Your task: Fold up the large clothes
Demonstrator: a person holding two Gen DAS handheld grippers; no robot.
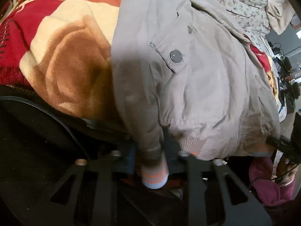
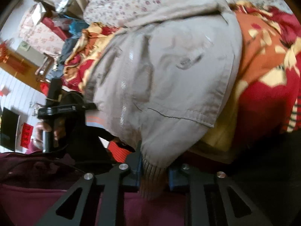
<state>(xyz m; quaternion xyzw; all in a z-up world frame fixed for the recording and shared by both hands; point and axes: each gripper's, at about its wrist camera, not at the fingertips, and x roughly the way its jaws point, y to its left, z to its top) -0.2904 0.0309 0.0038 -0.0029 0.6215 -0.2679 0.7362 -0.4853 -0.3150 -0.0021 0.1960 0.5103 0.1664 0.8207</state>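
Apparently both grippers, left (image 1: 150, 162) and right (image 2: 153, 177), downward-tilted, jaws clenched on jacket (image 1: 197, 94) hem.

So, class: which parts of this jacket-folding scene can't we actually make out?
- Left wrist view: jacket collar cut off by the top edge.
- Left claw: its fingertips hidden by the sleeve cuff.
- Right wrist view: pocket button blurred.
- Right claw: pads hidden by the ribbed hem.

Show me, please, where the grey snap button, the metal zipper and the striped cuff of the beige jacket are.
grey snap button (image 1: 176, 56), left wrist view, centre of the round button on the pocket flap.
metal zipper (image 1: 244, 69), left wrist view, on the teeth running down the front.
striped cuff (image 1: 154, 177), left wrist view, on the orange stripes between the fingers.
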